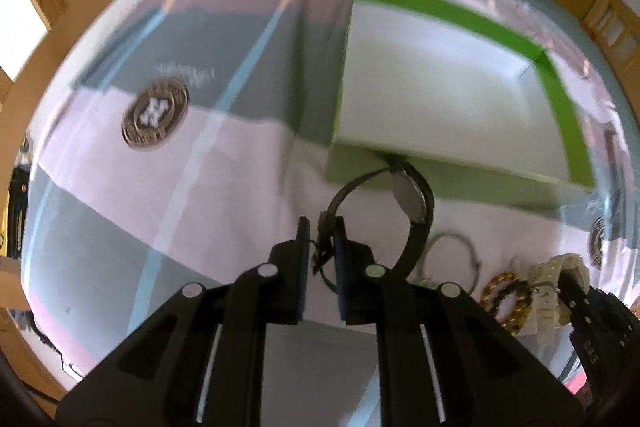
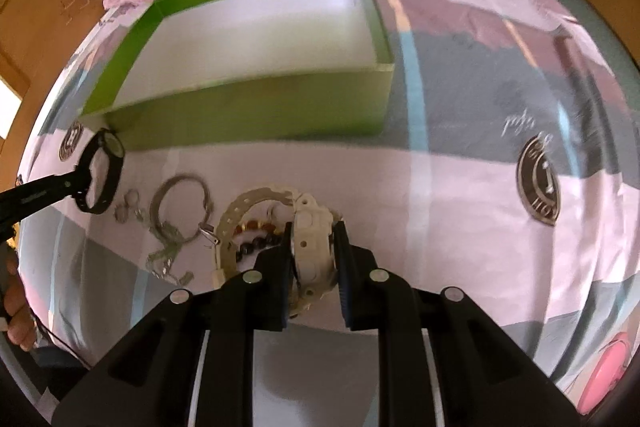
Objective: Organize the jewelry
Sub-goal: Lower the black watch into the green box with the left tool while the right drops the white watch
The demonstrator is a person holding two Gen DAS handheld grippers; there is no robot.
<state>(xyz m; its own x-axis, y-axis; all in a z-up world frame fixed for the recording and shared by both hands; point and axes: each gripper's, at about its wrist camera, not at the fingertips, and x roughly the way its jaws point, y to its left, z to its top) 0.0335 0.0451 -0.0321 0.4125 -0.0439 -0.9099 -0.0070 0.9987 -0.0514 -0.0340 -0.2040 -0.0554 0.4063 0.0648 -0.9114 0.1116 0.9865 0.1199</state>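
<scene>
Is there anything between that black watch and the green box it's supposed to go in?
Nothing visible. The black watch, gripped by its strap in the left tool, hangs right by the green box, near its front wall. The box's white interior looks empty.

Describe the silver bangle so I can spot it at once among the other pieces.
Start at the green box on the bedspread. Before its near wall the jewelry lies in a row. The silver bangle sits between the black watch and the cream watch: a thin metal hoop, no dial.
</scene>
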